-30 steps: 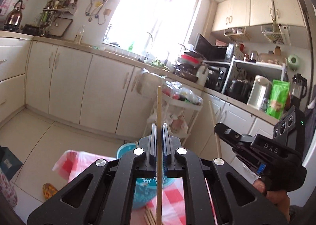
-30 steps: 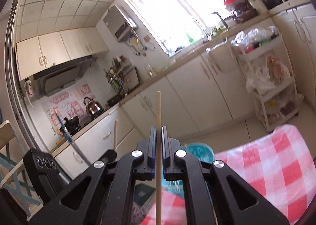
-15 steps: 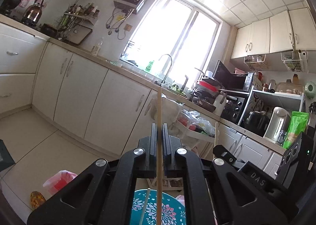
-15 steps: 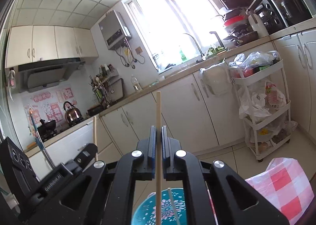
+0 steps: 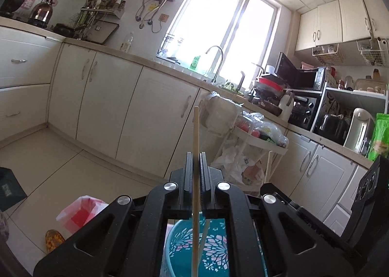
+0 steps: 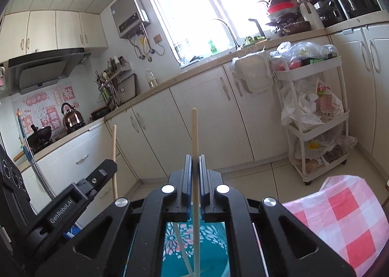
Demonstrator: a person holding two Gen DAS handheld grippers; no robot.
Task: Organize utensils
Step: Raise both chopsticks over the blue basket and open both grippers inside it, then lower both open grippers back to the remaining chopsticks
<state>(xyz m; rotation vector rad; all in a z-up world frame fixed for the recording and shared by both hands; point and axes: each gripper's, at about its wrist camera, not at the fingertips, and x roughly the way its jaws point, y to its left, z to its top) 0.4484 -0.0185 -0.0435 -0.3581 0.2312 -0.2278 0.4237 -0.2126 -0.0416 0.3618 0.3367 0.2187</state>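
Two grippers, each clamped on a chopstick, hang over a teal holder in a kitchen.

Left wrist view: the black left gripper point(image 5: 196, 167) pinches an upright pale wooden chopstick point(image 5: 196, 135), its lower end inside the rim of the teal flower-patterned plastic holder point(image 5: 214, 247); bare floor lies beyond. Right wrist view: the black right gripper point(image 6: 194, 167) grips a second pale wooden chopstick point(image 6: 194, 131) above the same holder, beside the edge of the pink-checked tablecloth point(image 6: 345, 223).

"GenRobot.AI" on left gripper point(image 6: 110, 167)
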